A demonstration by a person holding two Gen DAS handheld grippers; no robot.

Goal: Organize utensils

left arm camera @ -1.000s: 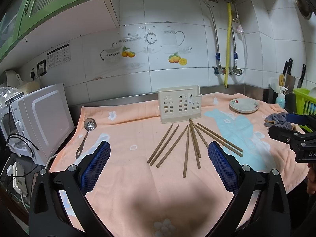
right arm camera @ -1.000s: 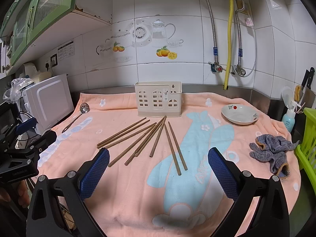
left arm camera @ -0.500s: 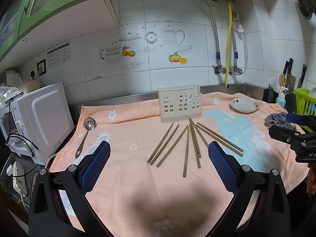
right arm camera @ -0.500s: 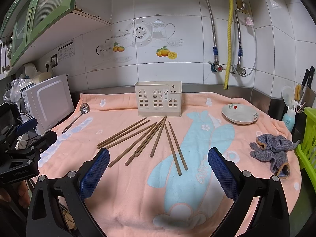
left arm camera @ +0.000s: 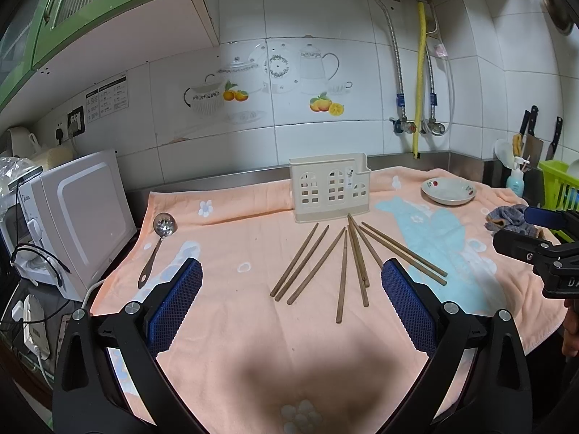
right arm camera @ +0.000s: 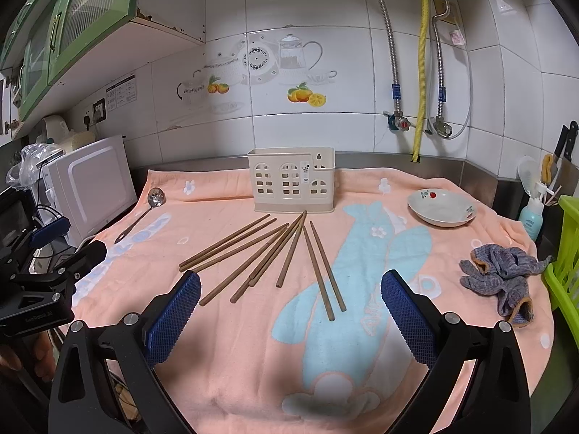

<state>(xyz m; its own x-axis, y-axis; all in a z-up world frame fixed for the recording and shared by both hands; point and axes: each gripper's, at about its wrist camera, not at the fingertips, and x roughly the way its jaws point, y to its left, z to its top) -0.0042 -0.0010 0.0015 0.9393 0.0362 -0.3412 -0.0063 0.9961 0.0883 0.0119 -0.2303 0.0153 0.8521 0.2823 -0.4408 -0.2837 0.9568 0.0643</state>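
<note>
Several brown wooden chopsticks [left arm camera: 343, 260] [right arm camera: 267, 249] lie fanned out on an orange towel [left arm camera: 231, 325] [right arm camera: 235, 343], just in front of a cream plastic utensil holder [left arm camera: 330, 192] [right arm camera: 291, 180] that stands upright. A metal slotted ladle [left arm camera: 156, 246] [right arm camera: 141, 214] lies at the towel's left edge. My left gripper [left arm camera: 289, 278] is open and empty, hovering near the towel's front, short of the chopsticks. My right gripper [right arm camera: 289, 285] is open and empty, also short of the chopsticks. Each gripper shows at the edge of the other's view.
A white microwave [left arm camera: 76, 217] [right arm camera: 90, 184] stands left of the towel. A white bowl [left arm camera: 448, 191] [right arm camera: 440, 207] and a grey rag [left arm camera: 510, 218] [right arm camera: 503, 275] lie at the right. A green rack [right arm camera: 568, 264], a bottle [right arm camera: 531, 214] and knives [left arm camera: 532, 130] are at the far right.
</note>
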